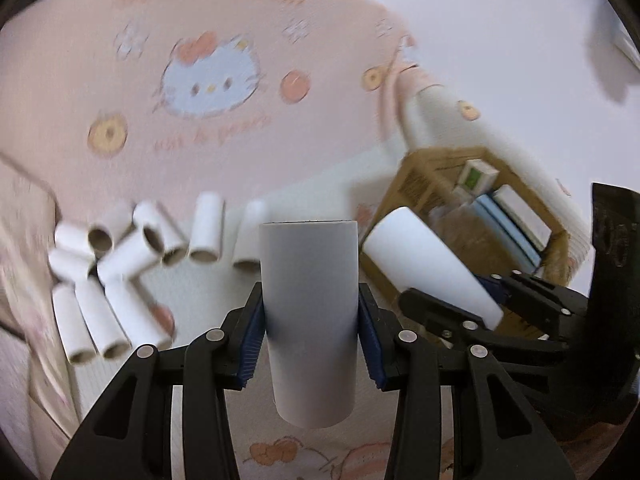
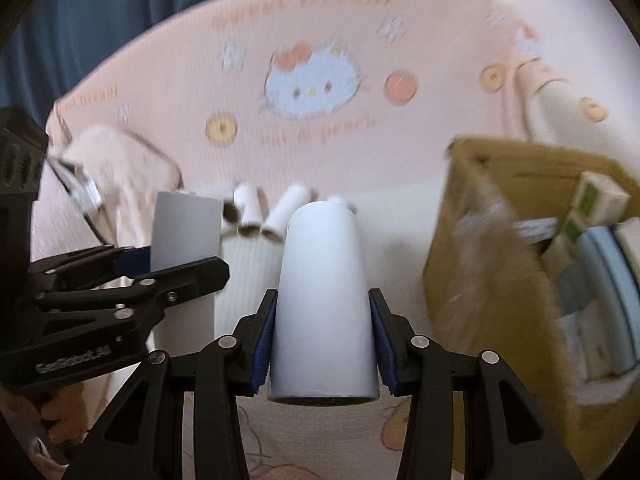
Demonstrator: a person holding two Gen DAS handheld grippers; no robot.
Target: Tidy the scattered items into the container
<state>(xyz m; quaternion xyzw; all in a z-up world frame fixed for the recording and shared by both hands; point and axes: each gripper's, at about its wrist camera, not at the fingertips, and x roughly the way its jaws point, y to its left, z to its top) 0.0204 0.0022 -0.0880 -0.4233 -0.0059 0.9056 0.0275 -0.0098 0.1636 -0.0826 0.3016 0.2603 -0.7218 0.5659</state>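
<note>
1. Left gripper (image 1: 311, 320): blue pads clamped on both sides of a white tube (image 1: 309, 320), held roughly upright between the fingers, its upper rim above the fingertips.
2. Right gripper (image 2: 323, 334): pads clamped on a second white tube (image 2: 324, 304), open end toward the camera.
3. The two grippers sit side by side, close together; each shows in the other's view with its tube.
4. Loose tubes (image 1: 116, 272): a scattered cluster lying on the pink printed bedcover (image 1: 224, 32), left of and beyond the left gripper.
5. Cardboard box (image 2: 496, 256): open-topped, right of the right gripper, near wall just beside it; small cartons (image 2: 596, 196) already inside.
6. Open bedcover lies between the grippers and the cluster.
</note>
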